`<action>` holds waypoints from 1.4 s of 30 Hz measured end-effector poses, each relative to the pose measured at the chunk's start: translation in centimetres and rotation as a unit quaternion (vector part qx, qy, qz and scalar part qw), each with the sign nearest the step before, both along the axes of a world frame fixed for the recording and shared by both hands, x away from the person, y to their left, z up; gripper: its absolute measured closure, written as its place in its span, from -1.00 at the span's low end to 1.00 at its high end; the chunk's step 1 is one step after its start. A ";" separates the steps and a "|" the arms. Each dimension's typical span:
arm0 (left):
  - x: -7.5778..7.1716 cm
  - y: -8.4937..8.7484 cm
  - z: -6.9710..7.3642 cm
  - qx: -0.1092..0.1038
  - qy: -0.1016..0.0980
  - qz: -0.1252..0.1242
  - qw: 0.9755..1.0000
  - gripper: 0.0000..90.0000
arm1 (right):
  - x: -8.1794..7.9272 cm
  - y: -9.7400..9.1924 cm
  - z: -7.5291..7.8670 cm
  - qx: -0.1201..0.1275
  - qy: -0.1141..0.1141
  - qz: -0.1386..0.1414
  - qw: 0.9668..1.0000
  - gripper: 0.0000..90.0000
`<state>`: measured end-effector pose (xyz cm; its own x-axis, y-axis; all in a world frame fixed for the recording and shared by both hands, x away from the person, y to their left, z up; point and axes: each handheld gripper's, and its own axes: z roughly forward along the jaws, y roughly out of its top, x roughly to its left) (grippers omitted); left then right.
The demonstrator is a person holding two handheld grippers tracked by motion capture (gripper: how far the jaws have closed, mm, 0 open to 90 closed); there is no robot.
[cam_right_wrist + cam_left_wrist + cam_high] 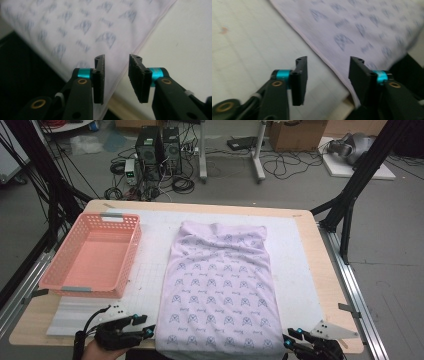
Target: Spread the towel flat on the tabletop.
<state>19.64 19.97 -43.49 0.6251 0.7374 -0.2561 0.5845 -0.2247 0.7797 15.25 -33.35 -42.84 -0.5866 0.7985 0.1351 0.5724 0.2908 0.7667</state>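
Note:
A pale lilac cloth (220, 285) with a blue print lies flat along the middle of the table, and its near end hangs over the front edge. My left gripper (146, 325) sits at the cloth's near left corner. In the left gripper view its jaws (328, 61) stand open, with the cloth's hem (352, 30) running below the gap, unpressed. My right gripper (292, 337) is at the cloth's near right corner. It is open too (117, 58), above the cloth's edge (75, 30), and grips nothing.
An empty pink basket (92, 257) stands on the table's left side. A white gridded mat (295, 255) covers the wooden table (325, 285) under the cloth. A pale ribbed sheet (75, 315) lies in front of the basket. Computers and cables sit on the floor beyond.

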 end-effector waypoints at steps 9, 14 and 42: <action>3.3 -4.1 -1.7 0.025 -0.012 -0.006 1.000 0.21 | 4.6 2.5 -1.7 -0.059 0.003 -0.050 0.997 0.48; 2.6 -4.1 -1.6 0.058 -0.037 -0.009 0.998 0.90 | 4.4 2.6 -1.6 -0.057 0.004 -0.023 0.998 0.95; 0.6 -3.0 0.1 0.017 -0.040 -0.017 0.999 0.10 | 0.4 2.0 1.0 -0.022 0.002 -0.039 0.999 0.38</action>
<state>20.28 16.93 -43.36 0.6676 0.7225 -0.1799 0.5119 -0.2701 0.8155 15.70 -31.36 -41.86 -0.5211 0.8474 0.1018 0.5984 0.2777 0.7515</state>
